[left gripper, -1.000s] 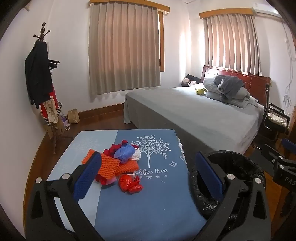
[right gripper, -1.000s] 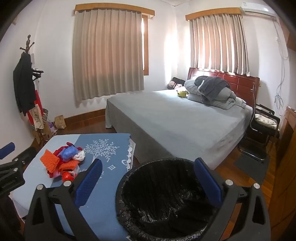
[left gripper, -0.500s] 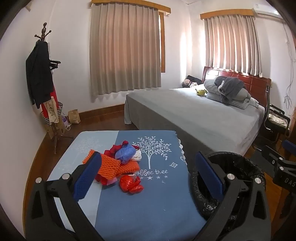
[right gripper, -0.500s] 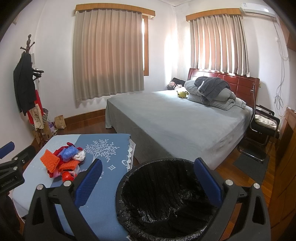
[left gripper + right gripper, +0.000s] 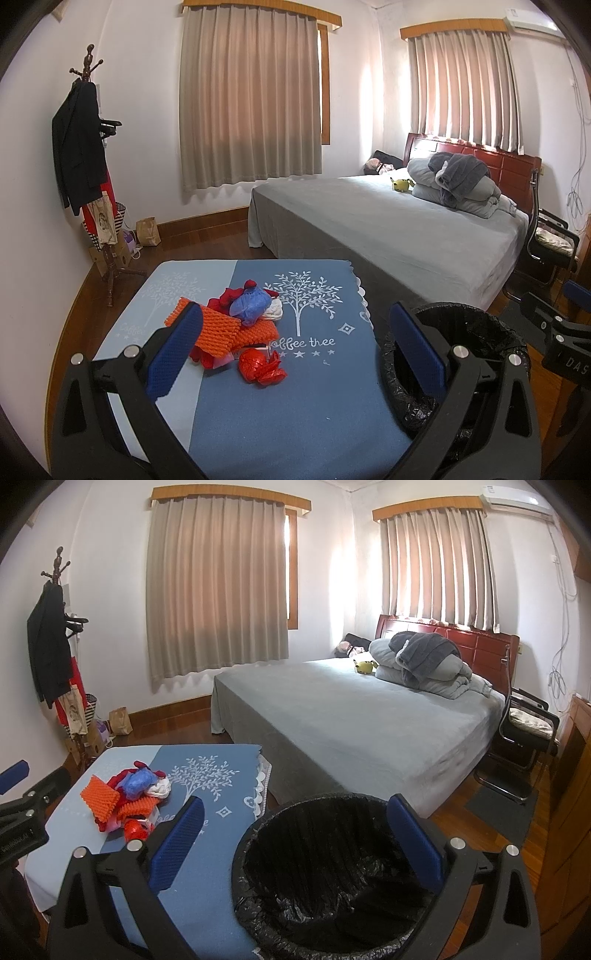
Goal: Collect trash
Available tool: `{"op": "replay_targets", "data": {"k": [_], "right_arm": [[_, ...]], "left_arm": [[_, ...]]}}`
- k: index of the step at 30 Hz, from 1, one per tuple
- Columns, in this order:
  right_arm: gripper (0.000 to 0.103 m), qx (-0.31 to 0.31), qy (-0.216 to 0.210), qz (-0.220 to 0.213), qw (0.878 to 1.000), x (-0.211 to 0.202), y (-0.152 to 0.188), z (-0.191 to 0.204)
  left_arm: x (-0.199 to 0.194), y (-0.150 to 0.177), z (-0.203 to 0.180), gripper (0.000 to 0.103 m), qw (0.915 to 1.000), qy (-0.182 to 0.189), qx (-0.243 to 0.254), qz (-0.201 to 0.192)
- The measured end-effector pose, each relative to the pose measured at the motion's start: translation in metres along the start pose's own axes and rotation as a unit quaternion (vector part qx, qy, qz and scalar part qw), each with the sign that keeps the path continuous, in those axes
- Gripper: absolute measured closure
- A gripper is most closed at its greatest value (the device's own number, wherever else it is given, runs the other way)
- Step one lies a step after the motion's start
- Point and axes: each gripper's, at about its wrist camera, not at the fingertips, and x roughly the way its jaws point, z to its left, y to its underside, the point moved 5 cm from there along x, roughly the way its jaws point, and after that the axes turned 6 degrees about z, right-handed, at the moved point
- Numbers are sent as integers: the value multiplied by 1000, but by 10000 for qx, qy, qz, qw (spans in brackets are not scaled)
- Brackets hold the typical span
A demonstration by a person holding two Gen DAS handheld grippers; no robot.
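Nothing is collected yet: the trash pile (image 5: pixel 236 325) sits on the blue tablecloth (image 5: pixel 295 398) at ten o'clock, the lined bin (image 5: pixel 332 871) looks empty, and both left gripper (image 5: pixel 295 347) and right gripper (image 5: pixel 295 842) gape wide, holding nothing.

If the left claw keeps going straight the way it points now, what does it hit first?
Probably the blue tablecloth, just right of the trash pile. The left claw is open and nothing lies between its fingers; depth is uncertain.
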Motion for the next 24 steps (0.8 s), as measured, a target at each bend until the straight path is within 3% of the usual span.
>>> {"op": "replay_targets", "data": {"k": [24], "right_arm": [[6,-7,0,12,10000,0,0,1]], "left_arm": [[-2,-2,2,5,10000,11,-16,2]]}}
